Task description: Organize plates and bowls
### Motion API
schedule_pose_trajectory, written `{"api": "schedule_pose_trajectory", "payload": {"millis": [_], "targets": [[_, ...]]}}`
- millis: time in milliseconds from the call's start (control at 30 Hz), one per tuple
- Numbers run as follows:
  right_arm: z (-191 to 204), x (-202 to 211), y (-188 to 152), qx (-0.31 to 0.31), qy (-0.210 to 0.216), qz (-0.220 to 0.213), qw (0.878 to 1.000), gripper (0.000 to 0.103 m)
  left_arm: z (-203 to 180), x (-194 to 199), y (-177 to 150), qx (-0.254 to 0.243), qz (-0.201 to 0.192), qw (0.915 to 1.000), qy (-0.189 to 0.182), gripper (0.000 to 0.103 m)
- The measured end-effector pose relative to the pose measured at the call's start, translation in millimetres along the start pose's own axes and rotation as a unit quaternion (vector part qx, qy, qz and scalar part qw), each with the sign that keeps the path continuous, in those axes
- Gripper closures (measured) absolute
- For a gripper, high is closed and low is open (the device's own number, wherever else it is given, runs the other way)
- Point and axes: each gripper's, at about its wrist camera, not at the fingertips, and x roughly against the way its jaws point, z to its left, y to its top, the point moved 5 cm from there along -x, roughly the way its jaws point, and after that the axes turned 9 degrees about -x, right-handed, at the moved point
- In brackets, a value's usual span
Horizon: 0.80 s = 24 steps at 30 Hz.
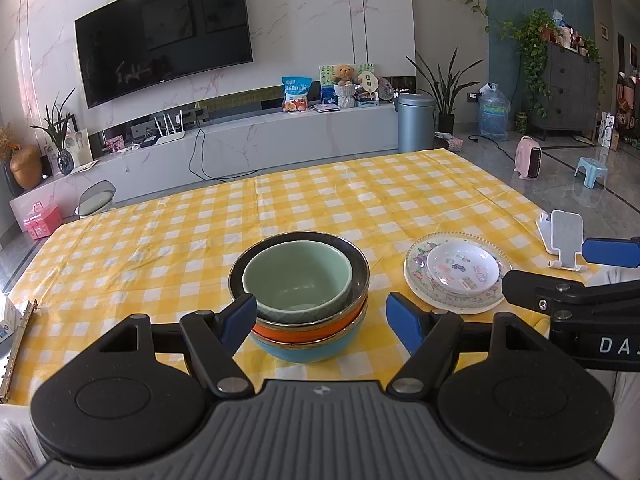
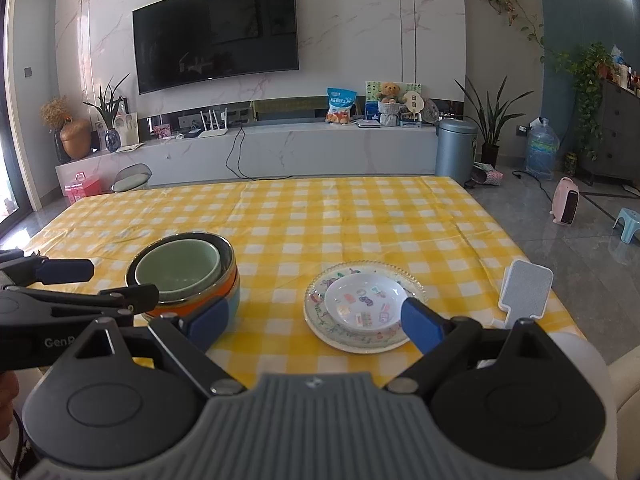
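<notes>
A stack of bowls stands on the yellow checked tablecloth: a green bowl nested in a dark-rimmed bowl, over an orange bowl and a blue bowl. The stack also shows in the right wrist view. To its right a small white patterned dish sits on a glass plate; the dish and the plate show in the right wrist view too. My left gripper is open, its jaws on either side of the stack's near side. My right gripper is open and empty just in front of the plates.
A white phone stand stands at the table's right edge, also in the right wrist view. A ring binder lies at the left edge. A TV cabinet, a bin and plants stand beyond the table.
</notes>
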Motion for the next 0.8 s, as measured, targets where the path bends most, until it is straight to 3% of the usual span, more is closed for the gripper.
{"api": "schedule_pose_trajectory", "payload": {"millis": [800], "targets": [[1.6,-1.1,0.2,0.006,0.002,0.003,1.0,0.011,1.3,-0.1,0.7,-0.001,0.0,1.0,-0.001,0.016]]}}
